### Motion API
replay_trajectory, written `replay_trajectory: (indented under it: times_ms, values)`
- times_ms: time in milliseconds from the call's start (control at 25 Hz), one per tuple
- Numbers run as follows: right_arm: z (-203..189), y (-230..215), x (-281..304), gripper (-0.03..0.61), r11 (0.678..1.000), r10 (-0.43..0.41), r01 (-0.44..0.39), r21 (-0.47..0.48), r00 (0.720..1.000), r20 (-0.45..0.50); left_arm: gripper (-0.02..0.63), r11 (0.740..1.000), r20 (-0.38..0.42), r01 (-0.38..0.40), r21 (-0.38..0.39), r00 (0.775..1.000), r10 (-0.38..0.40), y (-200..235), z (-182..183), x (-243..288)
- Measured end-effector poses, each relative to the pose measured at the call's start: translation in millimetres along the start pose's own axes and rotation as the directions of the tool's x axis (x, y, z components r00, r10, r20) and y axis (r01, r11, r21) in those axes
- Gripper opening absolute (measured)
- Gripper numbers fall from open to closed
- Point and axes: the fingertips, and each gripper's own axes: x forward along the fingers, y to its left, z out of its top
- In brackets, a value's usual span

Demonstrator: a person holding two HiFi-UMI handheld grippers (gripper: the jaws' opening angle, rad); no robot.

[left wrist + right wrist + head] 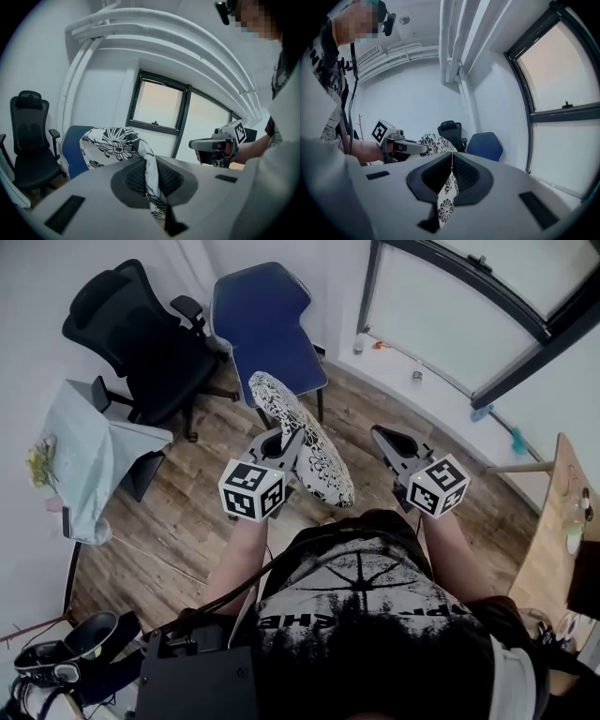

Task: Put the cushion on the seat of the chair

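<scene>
Holding patterned cushion (305, 442) in air between 2 grippers, above wood floor (169, 531), just short of blue chair (267, 329) seat. Left gripper (278, 440): pinched tight on cushion fabric. Right gripper (451, 180): closed on thin fold of same fabric. Black office chair (141, 334) left of blue chair.

Soft daylight enters through the window (562, 79), washed out in both gripper views. Those views bend and darken at their round edges; shadows are faint.
</scene>
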Motion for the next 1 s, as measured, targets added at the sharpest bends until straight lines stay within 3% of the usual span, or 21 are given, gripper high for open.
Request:
replay_trajectory:
  times_ms: [600,1000]
  values:
    - [9,-46,56,0.018,0.998,0.07,-0.07,-0.004,0.997,-0.027,0.025,0.997,-0.029,-0.064,-0.053,0.998,0.063,45,1,33]
    - [29,-114,112,0.018,0.988,0.156,-0.155,0.017,0.987,-0.049,0.025,0.988,-0.048,-0.136,-0.076,0.99,0.133,91,30,98]
